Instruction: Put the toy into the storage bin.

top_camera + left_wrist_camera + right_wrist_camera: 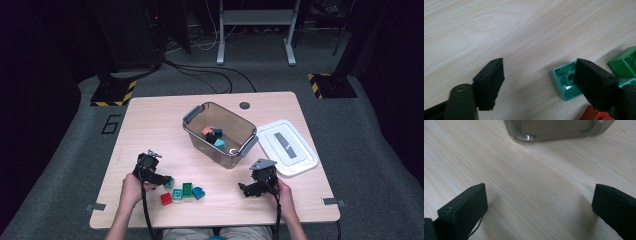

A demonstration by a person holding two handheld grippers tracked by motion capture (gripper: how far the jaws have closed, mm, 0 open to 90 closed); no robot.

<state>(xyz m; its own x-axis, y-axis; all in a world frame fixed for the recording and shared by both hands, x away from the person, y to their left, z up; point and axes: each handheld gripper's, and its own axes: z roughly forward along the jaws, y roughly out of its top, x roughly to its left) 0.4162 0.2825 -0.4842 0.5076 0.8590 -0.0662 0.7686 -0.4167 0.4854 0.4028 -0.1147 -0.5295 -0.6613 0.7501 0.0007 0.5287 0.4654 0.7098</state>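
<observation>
Teal plastic is showing beside one pad of the left gripper (537, 82): a hollow teal building block (564, 81), lying underside-up on the pale wooden table (150, 125), is sitting partly behind one jaw rather than squarely between the two. The jaws are standing apart with bare wood between the pads, so nothing is being pinched. That block is the nearest piece of a small cluster at the near-left of the table, just beside a green studded plastic brick (187, 189), a red plastic brick (166, 198) and a blue plastic brick (198, 192). The gripper is probably being held low and close here so it can line up on the teal block.

Further back, at mid-table, a clear brownish plastic storage bin (197, 140) with grey latch handles is standing open with a few coloured blocks inside; its white lid (305, 155) is lying to its right, apparently set aside to leave the opening free. The right gripper (248, 190) is resting near the front edge, jaws spread wide over bare wood, pointing toward the bin wall and seemingly waiting clear of the work.
</observation>
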